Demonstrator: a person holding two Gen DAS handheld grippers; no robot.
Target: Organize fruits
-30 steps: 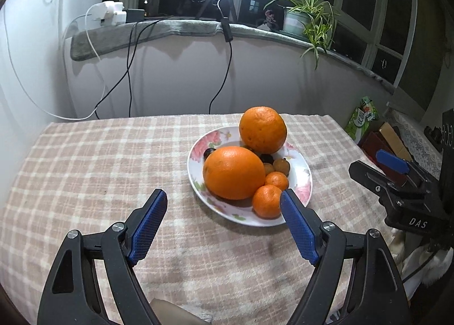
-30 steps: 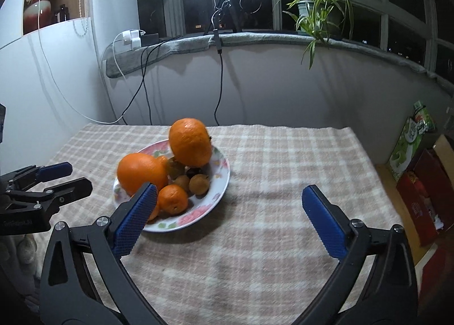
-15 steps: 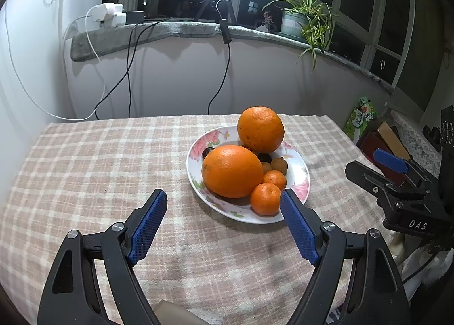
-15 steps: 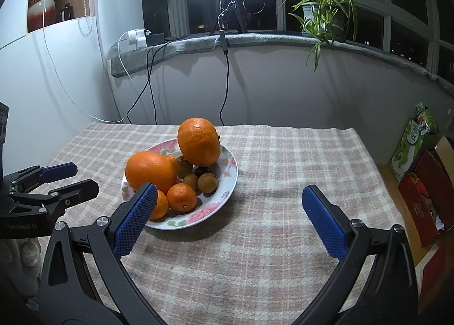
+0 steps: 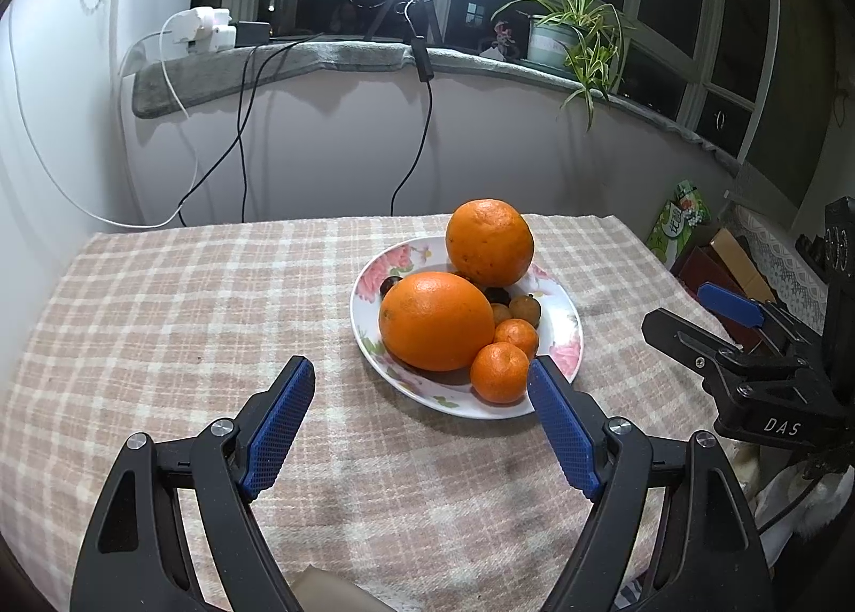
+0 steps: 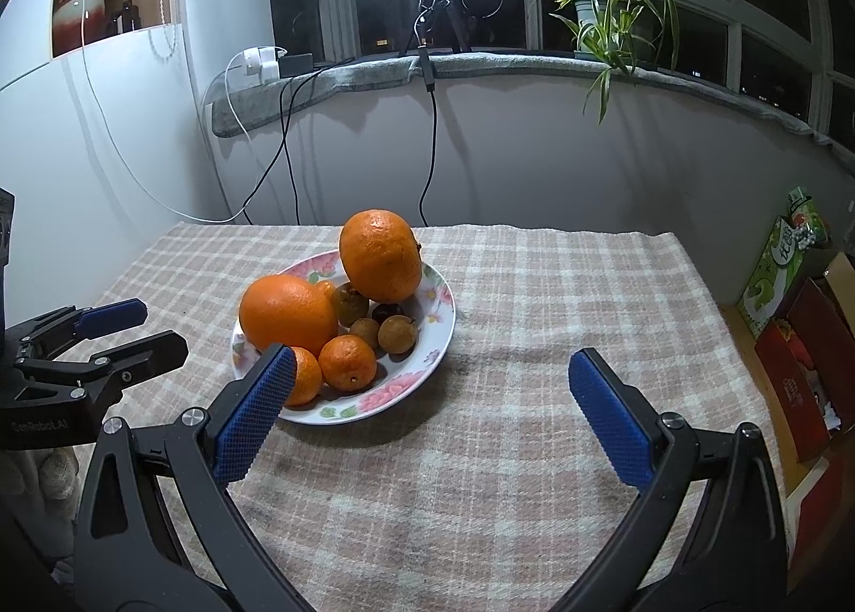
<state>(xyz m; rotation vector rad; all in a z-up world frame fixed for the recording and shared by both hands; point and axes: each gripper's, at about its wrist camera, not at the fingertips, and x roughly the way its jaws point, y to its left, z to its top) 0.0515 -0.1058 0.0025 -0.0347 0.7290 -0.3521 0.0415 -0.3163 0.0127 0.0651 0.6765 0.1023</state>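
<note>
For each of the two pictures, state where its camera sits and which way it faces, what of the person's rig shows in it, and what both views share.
Left wrist: sits on the left gripper, looking forward and down at the plate of fruit; its open fingers frame the view, the right gripper at the right edge.
Right wrist: sits on the right gripper, facing the checked tablecloth; open fingers below, left gripper at the left edge.
Shared: plate, fruit, windowsill plant.
</note>
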